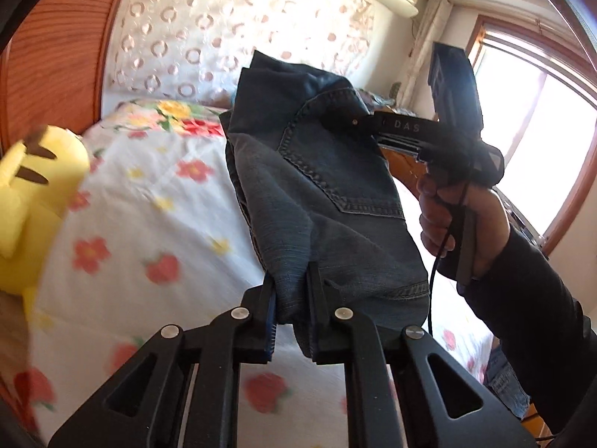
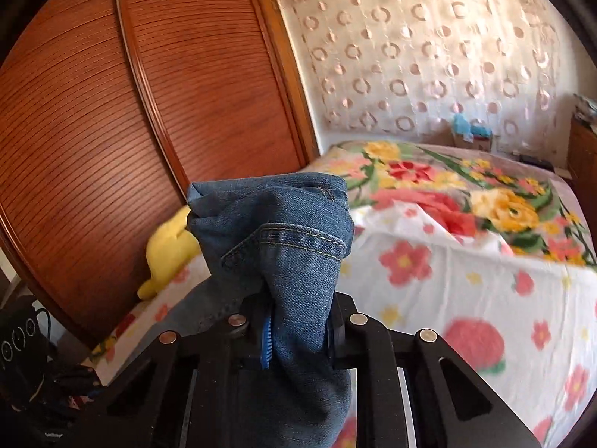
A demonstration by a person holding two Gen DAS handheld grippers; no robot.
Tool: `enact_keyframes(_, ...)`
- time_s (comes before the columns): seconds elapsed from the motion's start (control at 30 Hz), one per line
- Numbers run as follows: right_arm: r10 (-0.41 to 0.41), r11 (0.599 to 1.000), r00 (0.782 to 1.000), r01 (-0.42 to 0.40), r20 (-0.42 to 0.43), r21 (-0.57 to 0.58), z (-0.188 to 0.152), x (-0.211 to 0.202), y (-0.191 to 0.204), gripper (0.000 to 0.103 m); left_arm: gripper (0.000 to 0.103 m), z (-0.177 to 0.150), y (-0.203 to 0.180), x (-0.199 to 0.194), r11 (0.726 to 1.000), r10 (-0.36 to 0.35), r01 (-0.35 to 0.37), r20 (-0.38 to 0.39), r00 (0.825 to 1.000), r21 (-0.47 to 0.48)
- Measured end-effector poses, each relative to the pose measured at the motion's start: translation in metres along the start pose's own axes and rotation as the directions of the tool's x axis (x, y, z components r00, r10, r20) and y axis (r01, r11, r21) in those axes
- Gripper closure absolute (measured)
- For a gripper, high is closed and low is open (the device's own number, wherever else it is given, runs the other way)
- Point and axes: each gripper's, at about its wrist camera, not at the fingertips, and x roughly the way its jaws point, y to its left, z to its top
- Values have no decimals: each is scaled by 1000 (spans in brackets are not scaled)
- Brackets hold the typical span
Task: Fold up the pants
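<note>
We see the left black two-finger gripper (image 1: 293, 310) clamped on the blue denim pants (image 1: 328, 194) at lower centre. The right black two-finger gripper (image 2: 298, 330) pinches the bunched pants (image 2: 283, 231) at centre frame.

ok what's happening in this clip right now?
A person is folding blue denim pants over a bed with a white floral sheet. The left gripper and right gripper each have their jaws clamped on a bunch of the denim, holding the partly folded pants in the air. A yellow plush toy lies on the bed beside the wooden wardrobe.
</note>
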Motion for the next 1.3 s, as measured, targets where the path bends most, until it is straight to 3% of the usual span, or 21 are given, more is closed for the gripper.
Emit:
enact_keyframes(0.33,60,998,998,-60,9,-10,41,101,19,83,90,43,67,-10,990,137,-138,40,990,21)
enact_keyframes(0.63,52,998,998,-53,-35,-17,66,211,19,82,90,75,140,8,974,226,-226,5,974,14)
enact_keyframes(0.7,57,998,997,-58,-53,-10,71,232,17,80,90,71,153,22,969,248,-247,-31,968,16)
enact_keyframes(0.83,21,1000,986,-24,-168,-18,64,273,7,66,90,63,174,33,963,266,-268,-73,961,-13)
enact_keyframes(0.93,-2,1000,982,-3,-188,-28,60,282,-2,54,90,61,177,33,964,262,-265,-77,962,-25)
enact_keyframes(1.03,-3,1000,989,-1,-150,-29,66,279,-7,52,90,60,174,33,962,273,-274,-79,959,-11)
enact_keyframes(1.13,-72,997,995,69,-73,-46,72,268,-9,52,90,59,174,34,958,286,-287,-78,955,1)
enact_keyframes(1.2,-61,997,991,55,-118,-50,73,277,-10,53,90,59,173,34,957,289,-290,-72,955,-4)
enact_keyframes(1.23,-72,996,987,63,-145,-69,71,283,-8,60,90,60,173,34,957,289,-290,-70,955,-6)
enact_keyframes(1.3,-118,989,980,101,-162,-110,68,291,-5,61,89,61,171,34,952,305,-306,-66,950,-4)
